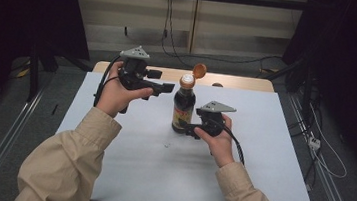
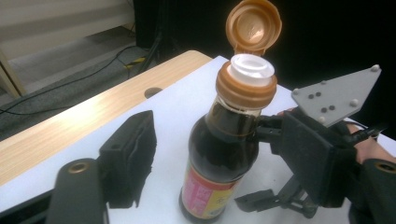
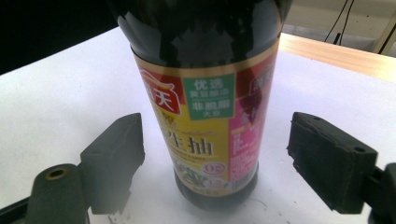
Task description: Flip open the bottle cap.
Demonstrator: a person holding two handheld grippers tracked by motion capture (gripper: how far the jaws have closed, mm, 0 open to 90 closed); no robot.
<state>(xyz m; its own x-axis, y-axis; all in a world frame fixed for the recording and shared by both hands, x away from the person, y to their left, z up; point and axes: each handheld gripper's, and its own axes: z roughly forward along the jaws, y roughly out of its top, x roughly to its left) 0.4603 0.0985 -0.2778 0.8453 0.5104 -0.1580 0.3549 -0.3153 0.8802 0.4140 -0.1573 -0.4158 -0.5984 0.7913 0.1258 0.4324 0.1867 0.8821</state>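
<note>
Right now: soy sauce bottle (image 1: 183, 108) stands upright mid-tabletop (image 1: 126, 150), on the white sheet, flip cap (image 1: 199, 71) swung fully open and hanging back on its hinge. White pour spout (image 2: 252, 69) exposed.

Right claw (image 1: 185, 127) is low at the bottle's base, on its right side. Right gripper view: jaws apart, one either side of the label (image 3: 205, 126), clear gaps on both sides, pads not touching glass. So no grip, just bracketing.

Left claw (image 1: 168, 87) is up at neck height, to the bottle's left, near but not touching. Left gripper view: jaws spread, only one pad (image 2: 130, 156) is clear in frame, nothing between them. Bottle sits right of the pad.

Read on step: cap-open looks done, bottle standing free with neither claw holding it. Either a release point or a re-grip setup; can't tell which from this.

Next move, if it's a pour or lift: right claw needs to close square on the label section before anything else, the bottle is tall and narrow, mostly full, top-heavy. If it's closing the cap: left claw has to come over the top and push the lid forward and down onto the spout, with the right claw clamped first to stop the bottle tipping.

Risk: nudging the neck with the base unclamped.
</note>
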